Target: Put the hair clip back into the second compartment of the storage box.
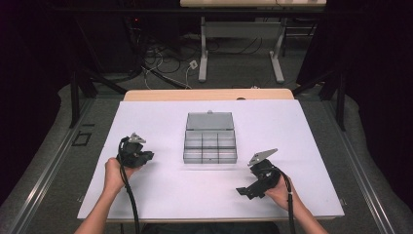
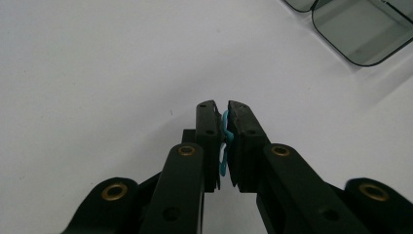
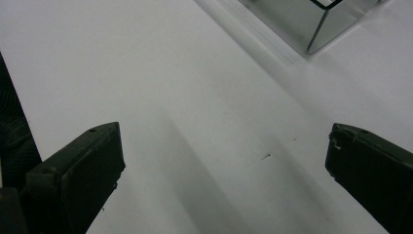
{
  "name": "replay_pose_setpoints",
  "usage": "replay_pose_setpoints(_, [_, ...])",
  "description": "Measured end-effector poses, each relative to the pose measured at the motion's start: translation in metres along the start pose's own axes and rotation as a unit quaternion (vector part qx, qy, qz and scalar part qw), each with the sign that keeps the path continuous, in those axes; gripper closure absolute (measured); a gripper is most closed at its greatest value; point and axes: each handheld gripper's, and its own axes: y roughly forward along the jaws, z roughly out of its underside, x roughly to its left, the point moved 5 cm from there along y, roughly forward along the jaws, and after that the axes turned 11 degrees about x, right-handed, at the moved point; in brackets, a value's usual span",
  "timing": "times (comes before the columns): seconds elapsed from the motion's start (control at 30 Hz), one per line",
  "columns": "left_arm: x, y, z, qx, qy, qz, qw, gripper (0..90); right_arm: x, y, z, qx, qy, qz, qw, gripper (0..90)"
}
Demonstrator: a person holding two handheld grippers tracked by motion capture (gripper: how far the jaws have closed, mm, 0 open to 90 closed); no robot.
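Nearest the person, the right gripper [image 1: 249,189] hovered low over the white tabletop [image 1: 165,195], pointing left. In the right gripper view its jaws stood wide apart with nothing between them but bare surface, and a corner of the box [image 3: 321,22] showed at the top edge.

A little farther in, the left gripper [image 1: 146,157] sat at the left side of the tabletop, aimed toward the middle. In the left gripper view [image 2: 221,114] its jaws were nearly closed, pinching a small turquoise clip [image 2: 224,141] between the pads; the clip ran along the gap, mostly hidden by the jaws. Its exact shape could not be told.

Beyond both, at the centre of the tabletop, lay the clear box [image 1: 210,145] with its compartments, just right of the left gripper and well apart from the clip. Its lid [image 1: 210,121] lay open on the far side.
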Motion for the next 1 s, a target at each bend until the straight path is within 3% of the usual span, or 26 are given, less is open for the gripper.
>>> replay_pose_setpoints(0.53, [-0.012,-0.007,-0.013,-0.009,0.009,-0.003,0.9999,83.3,-0.002,0.000,0.000,-0.002,0.005,0.004,1.0000,0.0])
replay_pose_setpoints(1.0, [-0.027,-0.009,-0.031,-0.019,0.029,-0.002,0.9994,83.4,-0.004,-0.001,0.000,-0.004,0.008,0.009,0.9999,0.0])
